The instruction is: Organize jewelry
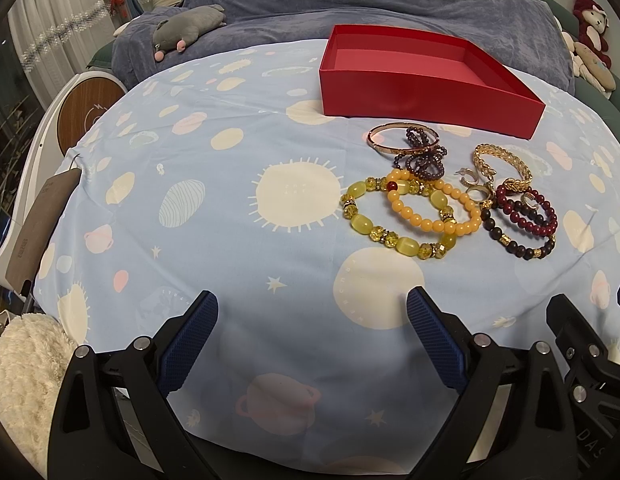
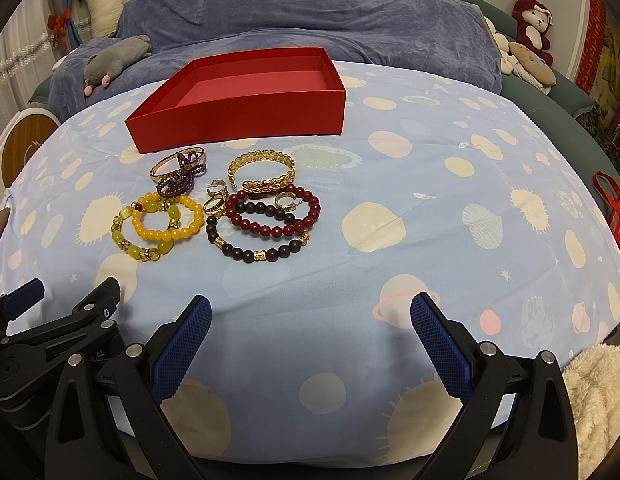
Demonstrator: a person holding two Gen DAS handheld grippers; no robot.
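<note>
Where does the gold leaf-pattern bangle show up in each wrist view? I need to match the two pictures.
Left wrist: the gold bangle sits right of centre, at the right end of the jewelry pile, below the red box's right corner.
Right wrist: the gold bangle sits left of centre, below the box's right corner.
Shared landmark: the open red box just behind the pile.

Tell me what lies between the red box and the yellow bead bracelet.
The rose-gold bangle tangled with a purple bead strand, clearest in the right wrist view, short of the red box.

Both tongs: black frames, silver screws, blue textured pads.
</note>
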